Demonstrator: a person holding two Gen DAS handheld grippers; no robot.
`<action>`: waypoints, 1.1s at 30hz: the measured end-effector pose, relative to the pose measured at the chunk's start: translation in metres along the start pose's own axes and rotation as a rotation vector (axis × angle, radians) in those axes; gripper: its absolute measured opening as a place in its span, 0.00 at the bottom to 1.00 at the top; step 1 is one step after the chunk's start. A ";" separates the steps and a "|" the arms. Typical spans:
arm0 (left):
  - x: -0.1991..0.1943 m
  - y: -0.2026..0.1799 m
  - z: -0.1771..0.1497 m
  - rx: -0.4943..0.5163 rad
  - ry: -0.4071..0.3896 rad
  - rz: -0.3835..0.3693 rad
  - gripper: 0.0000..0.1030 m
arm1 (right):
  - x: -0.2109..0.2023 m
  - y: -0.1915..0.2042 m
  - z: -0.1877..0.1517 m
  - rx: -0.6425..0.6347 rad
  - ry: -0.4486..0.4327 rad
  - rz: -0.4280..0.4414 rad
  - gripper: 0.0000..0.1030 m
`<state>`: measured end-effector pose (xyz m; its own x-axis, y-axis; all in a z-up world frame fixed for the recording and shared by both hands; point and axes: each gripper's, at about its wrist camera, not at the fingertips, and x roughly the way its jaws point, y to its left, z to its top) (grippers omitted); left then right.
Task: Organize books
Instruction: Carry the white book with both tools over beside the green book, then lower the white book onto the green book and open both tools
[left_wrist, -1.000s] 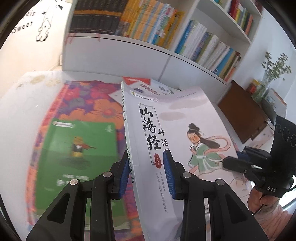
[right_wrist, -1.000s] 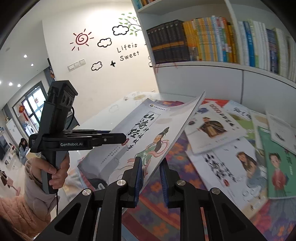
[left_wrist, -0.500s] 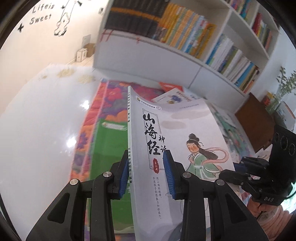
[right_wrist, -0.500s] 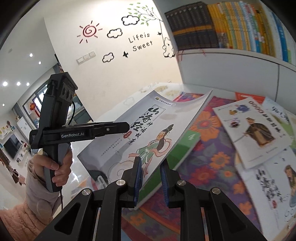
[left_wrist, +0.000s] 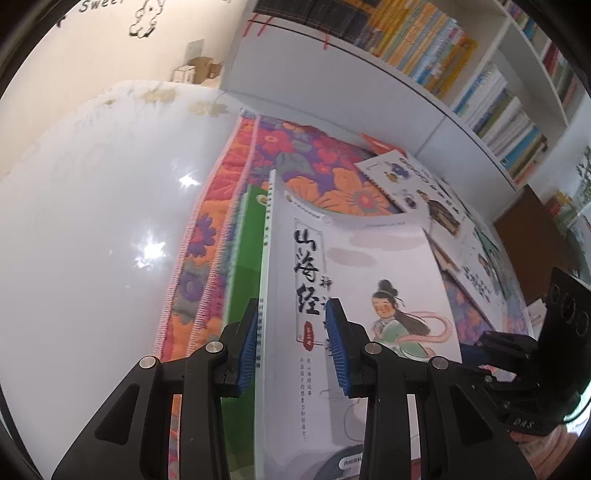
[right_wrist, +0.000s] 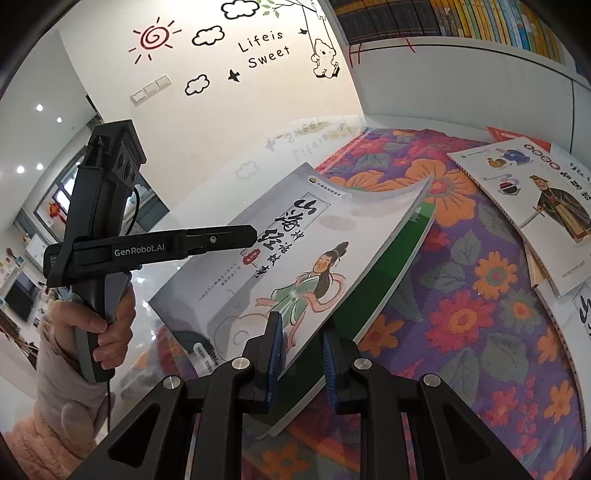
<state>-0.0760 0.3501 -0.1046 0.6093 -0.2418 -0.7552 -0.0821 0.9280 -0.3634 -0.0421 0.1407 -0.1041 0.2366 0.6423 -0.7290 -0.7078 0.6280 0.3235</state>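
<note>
Books lie scattered over a flowered quilt (right_wrist: 461, 295) on a glossy white counter (left_wrist: 92, 221) as a person works two hand-held tools on a single volume. A grey-white storybook (left_wrist: 369, 277), its cover showing a long-haired figure in green robes, is carried between both tools, tilted over a green book (right_wrist: 384, 291) that rests flat on the quilt. The left tool (left_wrist: 291, 350) pinches the storybook at its spine edge, blue pads pressed on either side of the cover; the right tool (right_wrist: 299, 354) clamps the opposite, open edge, its jaws nearly together on the pages (the far corner of the cover curls upward). From the right wrist camera, a hand (right_wrist: 99, 325) in a pale fuzzy sleeve grips the black handle of the left tool. The storybook's lower edge appears to hover just above the green book, though the view does not settle whether the two touch. To the right, a white picture book (right_wrist: 535, 206) with a robed swordsman lies face up, overlapping others at the quilt's edge. Behind the counter, a white bookcase (left_wrist: 369, 92) holds rows of upright volumes, and wall decals of a sun, clouds and the words "Life is Sweet" (right_wrist: 264, 50) mark the wall beyond.
</note>
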 end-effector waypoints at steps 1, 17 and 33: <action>0.001 0.001 0.001 -0.006 -0.001 0.007 0.31 | 0.001 0.000 0.000 -0.001 0.001 -0.007 0.19; 0.006 0.006 0.005 0.000 -0.005 0.026 0.32 | 0.012 -0.004 -0.002 0.032 0.010 -0.043 0.20; -0.008 0.010 0.009 -0.012 -0.054 0.196 0.34 | 0.009 -0.004 -0.004 0.061 0.028 -0.039 0.34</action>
<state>-0.0745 0.3643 -0.0969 0.6218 -0.0410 -0.7821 -0.2127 0.9522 -0.2191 -0.0395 0.1423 -0.1142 0.2443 0.6049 -0.7579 -0.6560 0.6787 0.3303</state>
